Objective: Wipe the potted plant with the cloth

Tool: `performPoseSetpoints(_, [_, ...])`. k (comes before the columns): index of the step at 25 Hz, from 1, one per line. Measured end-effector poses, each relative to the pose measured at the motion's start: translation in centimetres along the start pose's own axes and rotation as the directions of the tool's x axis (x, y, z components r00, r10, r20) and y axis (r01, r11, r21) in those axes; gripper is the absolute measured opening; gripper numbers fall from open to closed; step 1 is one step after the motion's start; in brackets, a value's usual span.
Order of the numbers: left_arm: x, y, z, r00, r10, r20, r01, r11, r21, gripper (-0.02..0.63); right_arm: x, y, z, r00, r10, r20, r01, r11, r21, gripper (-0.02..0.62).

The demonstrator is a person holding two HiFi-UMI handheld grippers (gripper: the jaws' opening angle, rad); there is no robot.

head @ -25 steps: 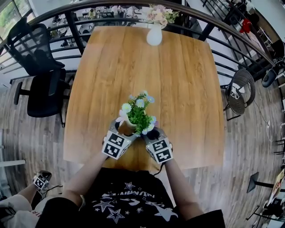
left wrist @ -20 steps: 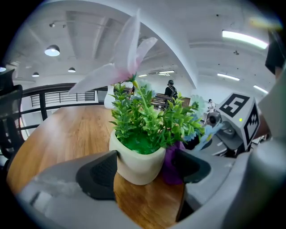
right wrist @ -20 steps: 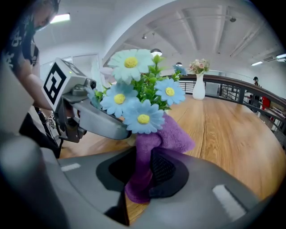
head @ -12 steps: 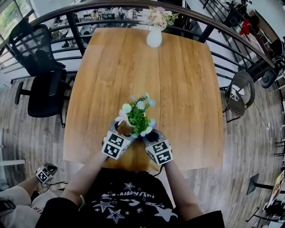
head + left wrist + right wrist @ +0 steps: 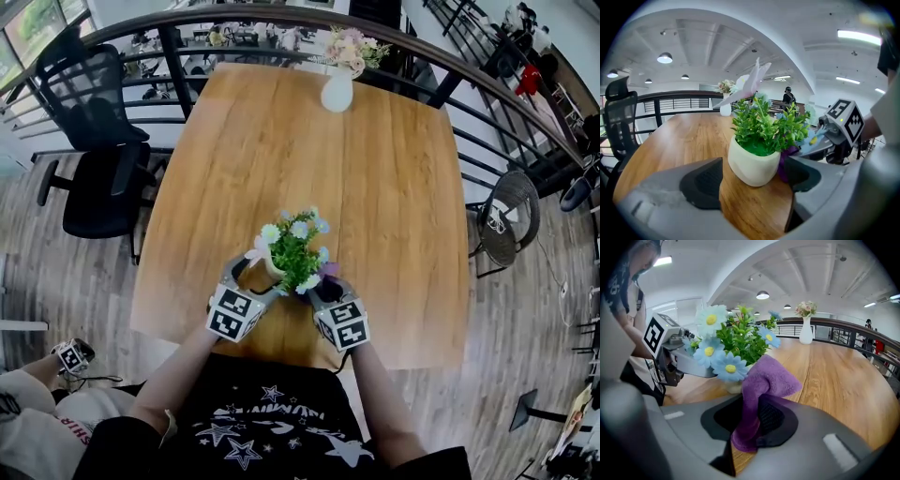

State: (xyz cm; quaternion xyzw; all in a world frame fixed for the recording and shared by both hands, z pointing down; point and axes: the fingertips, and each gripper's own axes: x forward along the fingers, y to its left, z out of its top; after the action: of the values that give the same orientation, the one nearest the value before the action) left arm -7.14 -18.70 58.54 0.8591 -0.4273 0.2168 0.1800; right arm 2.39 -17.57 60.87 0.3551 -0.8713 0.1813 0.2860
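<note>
The potted plant (image 5: 295, 246), green leaves and pale daisies in a white pot (image 5: 752, 164), stands near the front edge of the wooden table (image 5: 375, 169). My left gripper (image 5: 256, 274) is open. Its dark pads (image 5: 701, 183) flank the pot with a sliver of wood showing on each side. From the right, my right gripper (image 5: 323, 283) is shut on a purple cloth (image 5: 764, 385). The cloth's free end rests against the leaves and flowers (image 5: 736, 341). In the left gripper view the cloth (image 5: 787, 157) shows beside the pot.
A white vase of pink flowers (image 5: 337, 89) stands at the table's far edge. A black railing (image 5: 450, 84) curves behind it. A black office chair (image 5: 94, 141) is at the left and a wicker chair (image 5: 506, 211) at the right. Another person sits at the lower left.
Both grippers stay at the pot. The left gripper has tilted slightly. The head camera has shifted, so the table sits a little differently in the view.
</note>
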Motion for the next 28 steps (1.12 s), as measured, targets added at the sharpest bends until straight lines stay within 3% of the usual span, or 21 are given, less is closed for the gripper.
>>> performPoseSetpoints(8, [-2.0,-1.5,-0.6,0.992,0.124,0.017,-0.123,0.991,-0.043,0.423,-1.7,-0.6,-0.2,0.997,0.076,0.001,-0.076,0.994,-0.085,0.084])
performPoseSetpoints(22, [-7.2,-6.4,-1.4,0.940,0.336,0.063,-0.322,0.932,-0.163,0.422,-6.2,0.6,-0.2,0.972,0.230,0.045,-0.218,0.959,-0.182,0.084])
performPoseSetpoints(24, [-8.1,-7.0,-1.1,0.929,0.365,0.069,-0.349,0.921,-0.172,0.347,-6.8,0.5,-0.2,0.970,0.237,0.051,-0.224,0.957,-0.182,0.084])
performPoseSetpoints(28, [-9.2,-8.1,-0.8,0.916,0.394,0.079,-0.376,0.909,-0.180,0.299,-7.5,0.3,-0.3,0.967,0.246,0.061,-0.232,0.955,-0.183,0.084])
